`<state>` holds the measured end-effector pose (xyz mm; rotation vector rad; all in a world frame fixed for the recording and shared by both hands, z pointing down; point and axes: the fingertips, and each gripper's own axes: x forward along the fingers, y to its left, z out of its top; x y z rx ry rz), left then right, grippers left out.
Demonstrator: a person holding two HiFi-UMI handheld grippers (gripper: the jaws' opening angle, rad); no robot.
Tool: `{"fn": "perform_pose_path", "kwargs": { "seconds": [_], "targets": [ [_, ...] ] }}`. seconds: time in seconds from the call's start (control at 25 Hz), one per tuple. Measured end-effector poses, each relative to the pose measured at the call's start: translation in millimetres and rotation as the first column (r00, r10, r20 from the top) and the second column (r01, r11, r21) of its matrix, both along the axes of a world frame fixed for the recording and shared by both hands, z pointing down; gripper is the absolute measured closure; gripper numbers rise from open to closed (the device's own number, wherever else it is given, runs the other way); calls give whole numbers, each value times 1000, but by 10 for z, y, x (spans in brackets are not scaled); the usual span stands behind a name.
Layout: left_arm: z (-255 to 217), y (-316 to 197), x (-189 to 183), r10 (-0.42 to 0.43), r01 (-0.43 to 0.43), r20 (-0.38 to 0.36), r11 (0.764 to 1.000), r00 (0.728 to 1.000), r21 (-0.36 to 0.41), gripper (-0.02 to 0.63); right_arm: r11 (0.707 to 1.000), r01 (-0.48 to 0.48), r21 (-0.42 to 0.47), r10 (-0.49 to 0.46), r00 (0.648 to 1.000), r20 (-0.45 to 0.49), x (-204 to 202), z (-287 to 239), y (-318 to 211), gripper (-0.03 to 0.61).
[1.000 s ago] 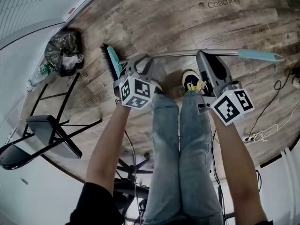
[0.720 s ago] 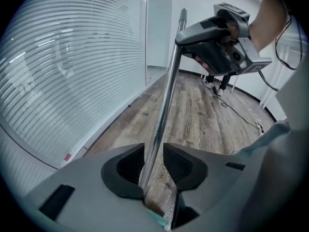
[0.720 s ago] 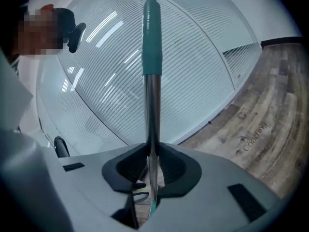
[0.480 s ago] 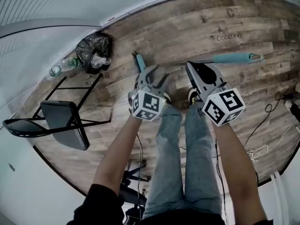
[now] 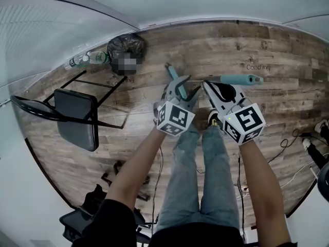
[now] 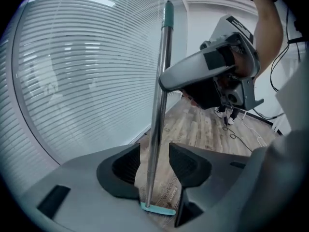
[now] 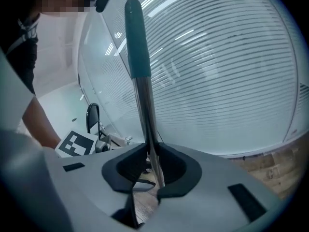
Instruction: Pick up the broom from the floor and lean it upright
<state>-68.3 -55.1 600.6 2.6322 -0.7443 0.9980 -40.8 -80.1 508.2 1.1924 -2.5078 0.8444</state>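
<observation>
Right gripper point(image 7: 153, 164), just closed, pinches the broom point(image 7: 146, 110) by its smooth chrome pole below the teal grip point(image 7: 136, 37) — left gripper point(image 6: 154, 161) jaws, just opened, spread around it

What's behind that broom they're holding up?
Behind the broom hang pale horizontal blinds, which meet the wood floor below. The slats hide whatever lies beyond them.
</observation>
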Motion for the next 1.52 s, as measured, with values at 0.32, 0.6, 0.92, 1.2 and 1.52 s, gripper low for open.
{"fn": "perform_pose_path", "kwargs": {
  "seconds": [0.32, 0.6, 0.92, 1.2, 1.52],
  "targets": [
    [-395, -149, -179, -96, 99, -47, 993, 994, 67, 443, 967, 242, 76, -234, 967, -99, -469, -462, -80, 492],
    [-619, -185, -263, -95, 101, -109, 993, 990, 60, 518, 941, 334, 56, -326, 938, -122, -669, -687, -111, 492],
    [-627, -467, -540, -145, 151, -91, 986, 985, 65, 522, 894, 442, 76, -431, 894, -123, -896, -740, -386, 492],
    [-595, -753, -501, -184, 187, -65, 981, 981, 44, 522, 839, 544, 18, -540, 836, -97, -890, -631, -643, 491],
    [-422, -1264, -464, -264, 264, -20, 964, 964, 24, 522, 772, 636, 14, -634, 771, -54, -862, -441, -1165, 489]
  ]
}}
